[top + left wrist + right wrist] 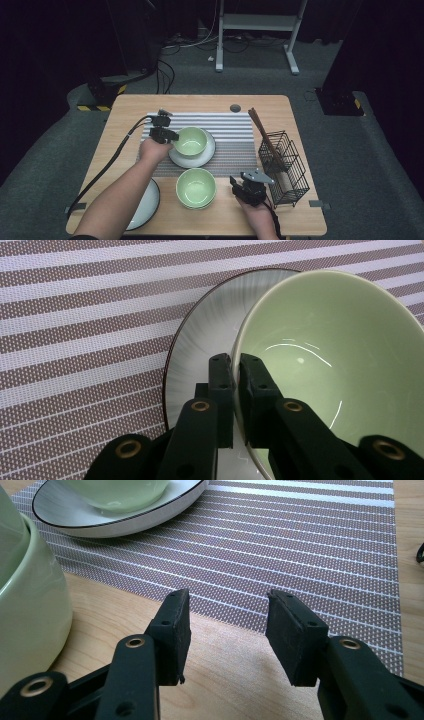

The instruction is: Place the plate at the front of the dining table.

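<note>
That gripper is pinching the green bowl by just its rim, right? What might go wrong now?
The left gripper clamps only the thin rim of the bowl, so the bowl could tip or slip out if lifted. It sits on a plate; dragging it might shift the plate on the mat. A second bowl stands close by and could be knocked.

This looks like a lab or recording studio — not a home. 1 small wooden table [200, 102] stands alone on grey carpet [350, 165], with black curtains [45, 50] left and right. Loose cables [165, 70] trail on the far floor by a white metal stand [257, 22] — yellow-black tape [92, 107] marks the left.
</note>
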The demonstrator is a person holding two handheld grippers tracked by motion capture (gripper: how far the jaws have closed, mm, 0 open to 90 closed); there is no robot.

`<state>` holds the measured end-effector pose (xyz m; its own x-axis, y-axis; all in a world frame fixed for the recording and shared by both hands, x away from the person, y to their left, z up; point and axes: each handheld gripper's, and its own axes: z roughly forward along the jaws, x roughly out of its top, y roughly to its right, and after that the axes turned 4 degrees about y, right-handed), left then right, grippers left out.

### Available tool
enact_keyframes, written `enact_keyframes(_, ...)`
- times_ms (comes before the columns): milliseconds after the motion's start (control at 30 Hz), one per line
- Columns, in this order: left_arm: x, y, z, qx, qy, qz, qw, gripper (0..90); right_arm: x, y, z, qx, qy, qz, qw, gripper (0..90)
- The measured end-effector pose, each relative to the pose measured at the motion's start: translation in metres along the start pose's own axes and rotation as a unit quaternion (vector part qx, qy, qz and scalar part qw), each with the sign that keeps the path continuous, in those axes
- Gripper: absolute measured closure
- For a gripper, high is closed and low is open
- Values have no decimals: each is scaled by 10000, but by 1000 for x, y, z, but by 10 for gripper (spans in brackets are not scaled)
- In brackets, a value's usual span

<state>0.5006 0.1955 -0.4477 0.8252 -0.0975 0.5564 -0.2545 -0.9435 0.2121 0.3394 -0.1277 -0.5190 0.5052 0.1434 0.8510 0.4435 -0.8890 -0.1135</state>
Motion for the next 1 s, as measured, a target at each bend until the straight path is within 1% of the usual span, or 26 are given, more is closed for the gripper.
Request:
enact_keyframes(100,0,1,0,17,17,-23,10000,846,0,0,0,7,-9,30,10000,519)
enact_keyframes(233,1,2,1,48,42,-81,9999,846,1,-1,0,21,6,10,10000,519)
enact_keyframes(333,1,1,1,48,43,-121,9999,846,1,-1,0,20,19,5,10000,519)
enact_keyframes(533,1,2,2,59,60,-121,9999,845,2,0,0,26,31,22,10000,519)
enact_keyframes(633,2,1,2,25,54,-170,9998,844,2,-1,0,25,40,33,10000,519)
enact_keyframes(900,2,2,2,39,81,-175,9998,844,2,0,0,15,39,24,10000,519)
enact_keyframes(1000,1,3,2,27,59,-138,9999,843,2,-1,0,17,36,21,10000,520)
